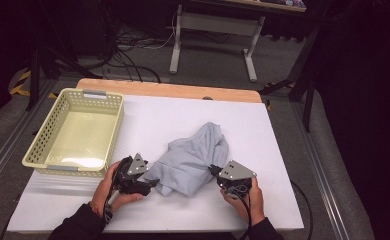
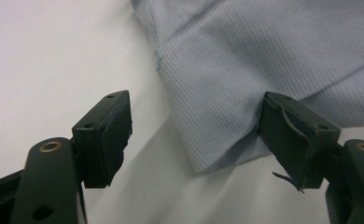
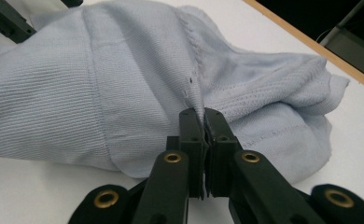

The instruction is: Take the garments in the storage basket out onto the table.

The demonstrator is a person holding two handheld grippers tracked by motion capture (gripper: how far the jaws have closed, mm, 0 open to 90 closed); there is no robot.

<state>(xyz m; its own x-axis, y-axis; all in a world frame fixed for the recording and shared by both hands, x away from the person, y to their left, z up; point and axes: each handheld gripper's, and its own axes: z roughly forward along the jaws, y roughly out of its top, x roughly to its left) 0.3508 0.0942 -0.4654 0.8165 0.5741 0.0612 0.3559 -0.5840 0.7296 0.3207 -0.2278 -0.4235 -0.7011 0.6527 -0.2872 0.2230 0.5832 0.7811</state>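
Observation:
A crumpled light blue knit garment (image 1: 190, 159) lies in the middle of the white table (image 1: 148, 117). My left gripper (image 1: 153, 182) sits at its near left edge, jaws wide open. In the left gripper view a corner of the blue garment (image 2: 227, 93) lies between the open jaws, with the right pad (image 2: 287, 135) against its hem. My right gripper (image 1: 214, 170) is at the garment's near right side. In the right gripper view it (image 3: 203, 116) is shut on a raised fold of the blue garment (image 3: 124, 79).
An empty pale yellow perforated basket (image 1: 75, 131) stands at the table's left side. The wooden table edge (image 1: 168, 90) runs along the back. Cables and metal table legs (image 1: 210, 35) lie on the floor beyond. White table surface lies bare to the right and front.

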